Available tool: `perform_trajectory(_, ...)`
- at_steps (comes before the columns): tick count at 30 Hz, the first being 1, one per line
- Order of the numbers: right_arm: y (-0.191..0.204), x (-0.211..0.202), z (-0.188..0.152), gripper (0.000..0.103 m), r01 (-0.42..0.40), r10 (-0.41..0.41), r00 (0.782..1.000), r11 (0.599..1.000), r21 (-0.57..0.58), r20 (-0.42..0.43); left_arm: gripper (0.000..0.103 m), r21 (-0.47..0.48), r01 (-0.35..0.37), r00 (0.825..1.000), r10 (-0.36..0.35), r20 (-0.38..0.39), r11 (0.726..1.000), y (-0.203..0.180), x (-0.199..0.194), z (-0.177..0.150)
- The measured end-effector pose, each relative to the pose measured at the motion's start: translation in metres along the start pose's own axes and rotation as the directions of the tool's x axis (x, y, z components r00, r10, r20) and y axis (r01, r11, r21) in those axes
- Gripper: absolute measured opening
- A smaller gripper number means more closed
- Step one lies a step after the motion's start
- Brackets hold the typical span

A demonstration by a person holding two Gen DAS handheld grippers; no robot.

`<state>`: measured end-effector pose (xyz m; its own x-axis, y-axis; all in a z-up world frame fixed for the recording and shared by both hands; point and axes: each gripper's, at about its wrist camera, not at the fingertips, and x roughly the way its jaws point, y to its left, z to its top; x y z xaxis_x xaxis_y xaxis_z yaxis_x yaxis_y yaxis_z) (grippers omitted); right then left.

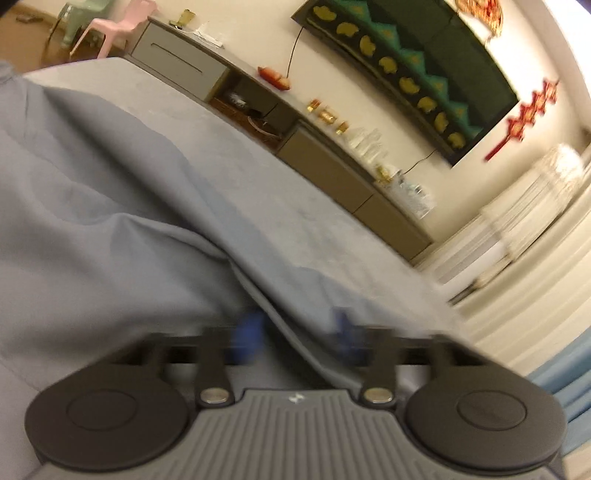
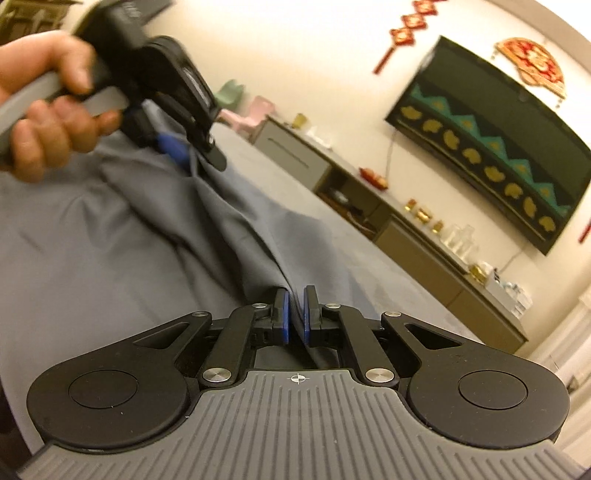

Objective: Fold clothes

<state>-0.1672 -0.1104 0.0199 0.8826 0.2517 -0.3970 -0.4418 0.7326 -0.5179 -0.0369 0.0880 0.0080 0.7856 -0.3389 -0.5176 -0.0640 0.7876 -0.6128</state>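
Right gripper (image 2: 295, 314): 2 blue pads (image 2: 282, 314) pinched together on a raised fold of the grey-blue garment (image 2: 110, 258), cloth running up from between them in a taut ridge. Left gripper (image 1: 299, 328): blue fingertips (image 1: 247, 330) blurred and set wide apart, an edge of the same garment lying across the gap between them, neither pad pressing on it; seen again in the right wrist view at upper left (image 2: 192, 155), held by a hand (image 2: 48, 107) wrapped round its grey handle, tips down at the cloth. Garment: spread in soft creases over the grey-covered surface (image 1: 295, 206), filling the left and centre of both views, one long fold stretching from the left gripper's tips to the right gripper's pads. Beyond the surface: long low cabinet (image 2: 424, 251) against a pale wall, small gold items (image 1: 327, 116) and clear glassware (image 2: 461, 236) on its top, dark framed panel with a green and gold pattern (image 2: 498, 158) hung above, red hanging ornaments (image 1: 528, 114) beside it, pink plastic chair (image 1: 114, 26) at the far end.
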Motion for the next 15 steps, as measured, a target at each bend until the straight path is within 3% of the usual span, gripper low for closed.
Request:
perform_trajectory(5, -0.003, 0.0, 0.004, 0.003, 0.024, -0.024, 0.999, 1.0, 0.002, 0.022, 0.078, 0.032, 0.006, 0.999, -0.005, -0.039, 0.999, -0.012, 0.012, -0.014)
perform_trajectory(8, -0.003, -0.002, 0.007, 0.003, 0.032, -0.032, 0.999, 0.999, 0.003, 0.037, 0.06, 0.016, -0.01, 0.998, 0.011, -0.063, 1.0, -0.014, 0.025, -0.017)
perform_trajectory(10, -0.003, -0.003, 0.008, 0.002, 0.034, -0.034, 0.998, 0.999, 0.0, 0.046, 0.013, -0.041, -0.01, 0.996, 0.006, -0.085, 0.999, -0.007, 0.034, -0.015)
perform_trajectory(12, -0.001, -0.004, 0.007, 0.002, 0.033, -0.033, 0.998, 0.999, -0.008, 0.045, 0.006, -0.112, -0.006, 0.994, -0.006, -0.113, 0.994, 0.003, 0.044, -0.012)
perform_trajectory(15, -0.005, -0.001, 0.0, 0.008, 0.02, -0.021, 1.0, 0.999, 0.026, 0.015, 0.002, -0.112, -0.008, 0.996, -0.002, -0.088, 0.994, 0.0, 0.047, -0.01)
